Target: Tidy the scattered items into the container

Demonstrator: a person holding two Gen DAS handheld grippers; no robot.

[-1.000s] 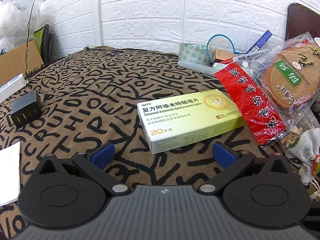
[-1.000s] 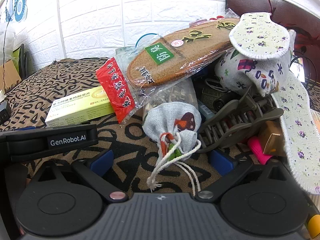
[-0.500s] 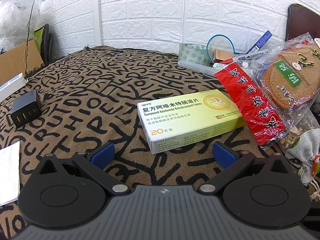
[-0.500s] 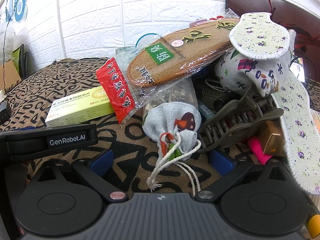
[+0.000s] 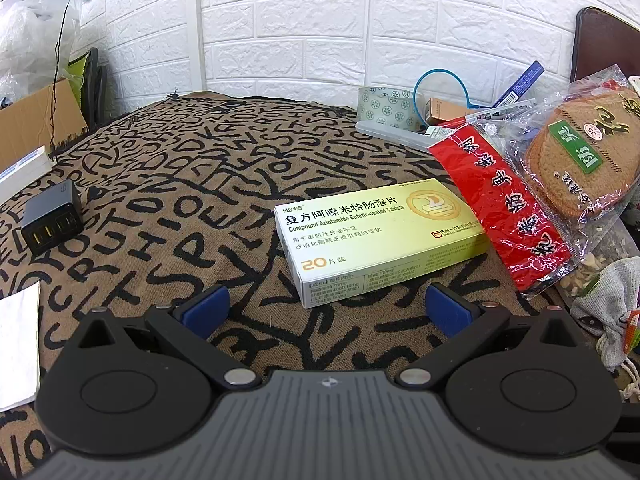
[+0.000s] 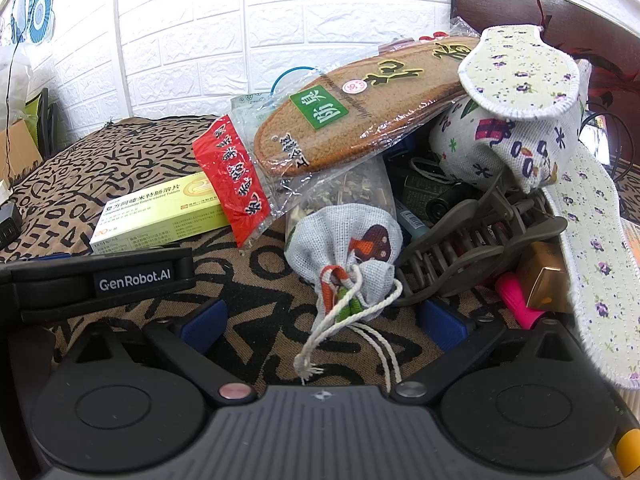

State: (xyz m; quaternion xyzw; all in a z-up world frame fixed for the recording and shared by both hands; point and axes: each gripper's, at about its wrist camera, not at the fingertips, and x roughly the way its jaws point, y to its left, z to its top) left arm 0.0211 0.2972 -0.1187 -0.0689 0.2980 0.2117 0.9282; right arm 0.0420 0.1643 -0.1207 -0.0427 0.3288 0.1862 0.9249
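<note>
Both tools are hanging spread and empty. The left gripper (image 5: 326,306) is facing the medicine box (image 5: 380,240) at twelve o'clock, likely lining up a grab. The right gripper (image 6: 322,318) is straddling the drawstring pouch (image 6: 344,248). No container is showing.

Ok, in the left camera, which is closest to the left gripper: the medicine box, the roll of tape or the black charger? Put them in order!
From the left gripper:
1. Medicine box, right in front, just past the fingertips.
2. Black charger, off to the left on the patterned cloth.
3. Roll of tape, far back right, near the white brick wall.
</note>
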